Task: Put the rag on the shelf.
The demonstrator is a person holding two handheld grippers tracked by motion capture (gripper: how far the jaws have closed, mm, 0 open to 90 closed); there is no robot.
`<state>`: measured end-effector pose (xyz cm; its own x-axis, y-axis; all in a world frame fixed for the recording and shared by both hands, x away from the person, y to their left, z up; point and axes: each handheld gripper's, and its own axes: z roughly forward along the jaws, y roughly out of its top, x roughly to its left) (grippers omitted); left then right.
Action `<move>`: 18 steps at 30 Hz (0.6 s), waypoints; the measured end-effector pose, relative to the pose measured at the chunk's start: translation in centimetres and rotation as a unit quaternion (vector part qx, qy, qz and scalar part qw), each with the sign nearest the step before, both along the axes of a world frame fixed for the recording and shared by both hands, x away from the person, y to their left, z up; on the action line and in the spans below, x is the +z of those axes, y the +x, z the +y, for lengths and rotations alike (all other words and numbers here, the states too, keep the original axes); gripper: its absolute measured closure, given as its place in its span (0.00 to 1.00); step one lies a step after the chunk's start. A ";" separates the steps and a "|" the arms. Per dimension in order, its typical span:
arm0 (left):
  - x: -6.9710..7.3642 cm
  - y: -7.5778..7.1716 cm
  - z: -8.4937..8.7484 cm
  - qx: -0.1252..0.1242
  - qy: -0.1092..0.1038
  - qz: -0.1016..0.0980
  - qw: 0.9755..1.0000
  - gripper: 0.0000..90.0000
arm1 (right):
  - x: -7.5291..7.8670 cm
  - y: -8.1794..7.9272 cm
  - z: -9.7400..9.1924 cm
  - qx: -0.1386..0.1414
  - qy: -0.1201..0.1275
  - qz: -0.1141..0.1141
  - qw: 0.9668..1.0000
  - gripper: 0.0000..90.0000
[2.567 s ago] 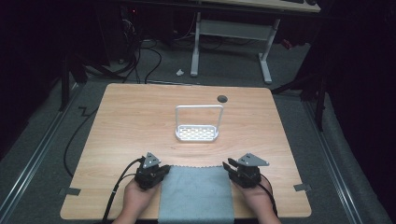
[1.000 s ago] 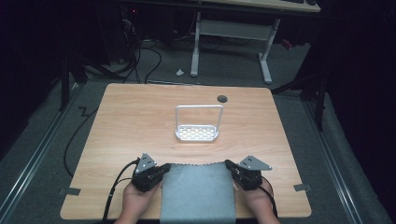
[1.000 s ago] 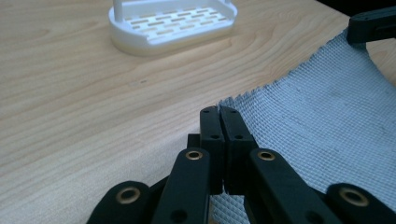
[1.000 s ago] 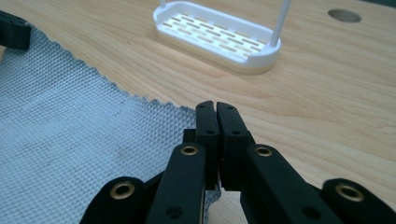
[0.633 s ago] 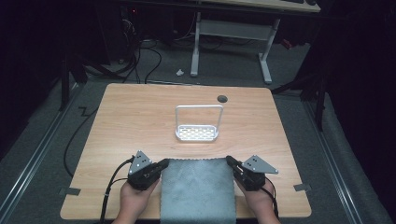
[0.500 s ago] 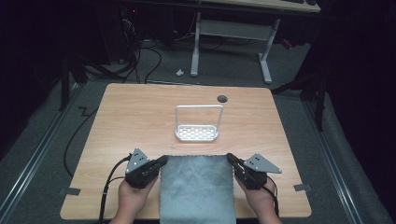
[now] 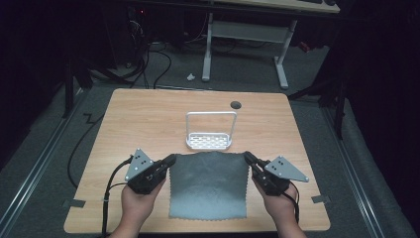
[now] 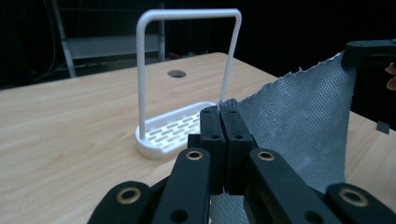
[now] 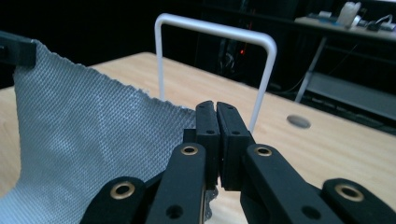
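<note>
The grey cloth (image 7: 208, 186) hangs at the worktop's (image 7: 148, 124) six o'clock edge, far corners pinched by the left hand-held gripper (image 7: 171, 159) and right hand-held gripper (image 7: 246, 157). To drape it over the white rack (image 7: 210, 130) at twelve o'clock, lift both corners level, keeping it taut.

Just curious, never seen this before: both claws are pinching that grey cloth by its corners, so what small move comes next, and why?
Probably carry it forward toward the white rack. The left gripper and right gripper are each shut on a far corner of the grey cloth, whose far edge is lifted while its near part lies on the table. The rack's hoop stands just beyond, a likely place to hang it.
</note>
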<state>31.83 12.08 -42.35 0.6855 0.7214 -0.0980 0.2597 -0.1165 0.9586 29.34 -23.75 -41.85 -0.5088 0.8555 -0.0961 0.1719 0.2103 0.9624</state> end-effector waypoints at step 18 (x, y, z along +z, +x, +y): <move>5.1 1.5 -0.4 0.007 0.000 -0.063 0.998 0.99 | 5.7 0.9 -0.6 -0.009 0.018 -0.061 0.998 0.99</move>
<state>33.35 11.71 -37.29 0.6827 0.7306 -0.0118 0.1395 -0.1144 0.9836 30.28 -24.32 -36.19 -0.4798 0.8683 -0.1260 0.0562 0.1738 0.9832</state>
